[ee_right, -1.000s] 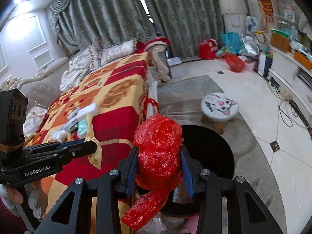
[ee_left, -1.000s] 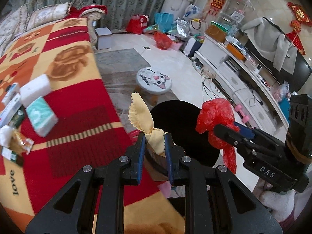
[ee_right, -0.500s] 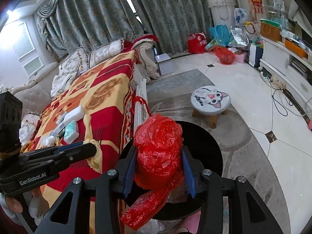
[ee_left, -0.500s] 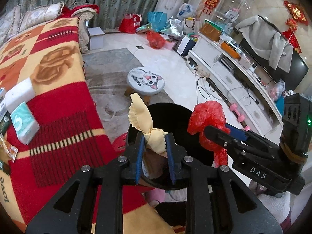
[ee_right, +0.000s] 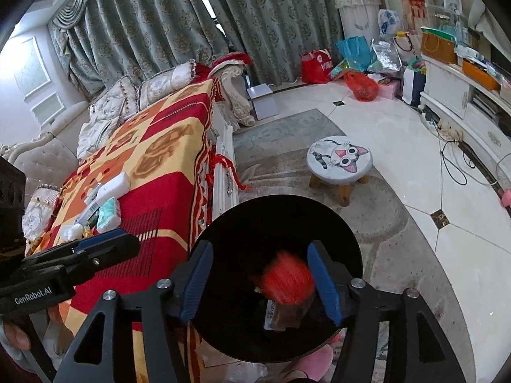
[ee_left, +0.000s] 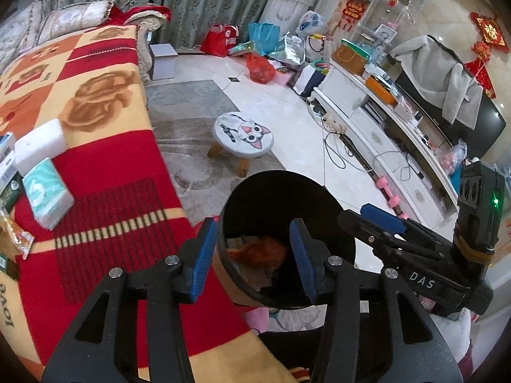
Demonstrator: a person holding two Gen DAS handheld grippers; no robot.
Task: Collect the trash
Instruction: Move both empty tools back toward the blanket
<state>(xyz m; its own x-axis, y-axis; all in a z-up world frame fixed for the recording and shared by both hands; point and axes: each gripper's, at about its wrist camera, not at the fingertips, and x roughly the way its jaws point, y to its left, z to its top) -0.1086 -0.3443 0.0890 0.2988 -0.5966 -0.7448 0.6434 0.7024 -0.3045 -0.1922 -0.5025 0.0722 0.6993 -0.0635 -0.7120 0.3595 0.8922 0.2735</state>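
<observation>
A black round bin [ee_left: 322, 198] stands on the floor beside the blanket-covered table; it also shows in the right wrist view [ee_right: 345, 233]. My left gripper [ee_left: 252, 255] is open and empty above the bin's near rim. My right gripper [ee_right: 260, 279] is open and empty over the bin mouth, and shows at the right in the left wrist view [ee_left: 377, 220]. A red plastic bag [ee_right: 287, 279], blurred, is inside the bin; it also shows in the left wrist view [ee_left: 265, 250] among other trash. Tissue packs [ee_left: 48, 191] and small wrappers [ee_left: 19, 239] lie on the red and yellow blanket [ee_left: 105, 172].
A small cat-face stool [ee_left: 244, 134] stands on the rug beyond the bin. A white TV cabinet [ee_left: 383, 127] runs along the right with cables on the floor. Bags [ee_left: 260, 67] are piled at the far wall by the curtains.
Both grippers opened over the bin. The yellow wrapper left my left gripper and the red bag left my right gripper; the red bag is now down inside the bin.
</observation>
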